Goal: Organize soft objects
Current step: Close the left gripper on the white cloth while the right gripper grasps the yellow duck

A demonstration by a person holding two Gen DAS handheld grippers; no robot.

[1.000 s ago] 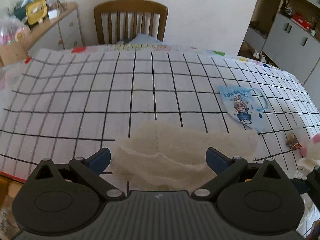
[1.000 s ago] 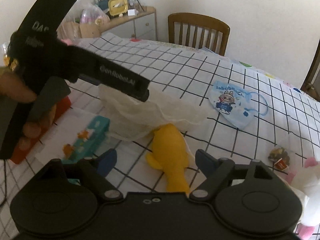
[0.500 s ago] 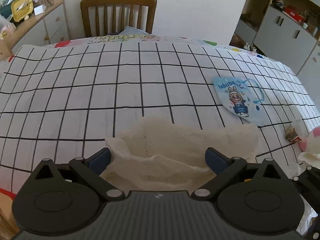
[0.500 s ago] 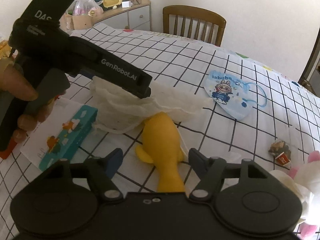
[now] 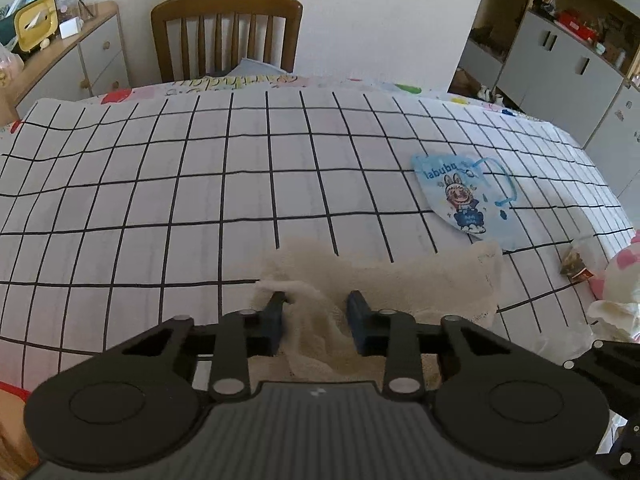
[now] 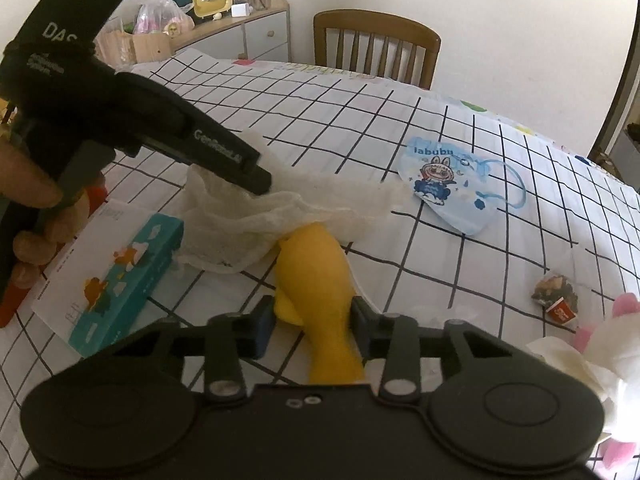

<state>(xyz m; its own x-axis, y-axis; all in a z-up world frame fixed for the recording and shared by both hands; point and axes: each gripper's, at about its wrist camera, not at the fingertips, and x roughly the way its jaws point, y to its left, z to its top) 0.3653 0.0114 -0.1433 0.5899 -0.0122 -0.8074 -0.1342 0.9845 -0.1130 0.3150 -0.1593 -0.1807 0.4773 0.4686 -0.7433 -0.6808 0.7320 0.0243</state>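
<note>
Since the earlier frames, both pairs of tongs had been drawn in from a wide spread, each with a thing between its jaws. The left tongs [image 5: 316,312] had just been closing on a raised fold of the cloth [image 5: 384,284], and the fold was seen pinched between the blue pads. The right tongs [image 6: 312,320] had just been closing on the yellow toy [image 6: 316,280], and its narrow body was seen gripped by both pads.

The step in hand was judged to be the taking hold of two soft things at once, the cloth on the left and the toy on the right. The toy's head was tucked under the cloth's near edge, so the next move was thought to call for the cloth to be lifted clear first, or the toy to be drawn back toward the holder, so that neither was dragged by the other. A loose fold could slip out of the pinch if it was pulled sharply.

The counter [image 5: 160,184] was covered by a white sheet with a black grid. Beyond it a chair [image 5: 226,36] stood against a pale wall, with a dresser [image 5: 76,60] to one side and grey cupboards [image 5: 560,64] to the other. On the sheet lay a mask [image 5: 460,200] just beyond the cloth, a teal box [image 6: 128,280] beside the cloth, a pink plush [image 6: 624,312] at the edge, and a small wrapper [image 6: 556,296].
</note>
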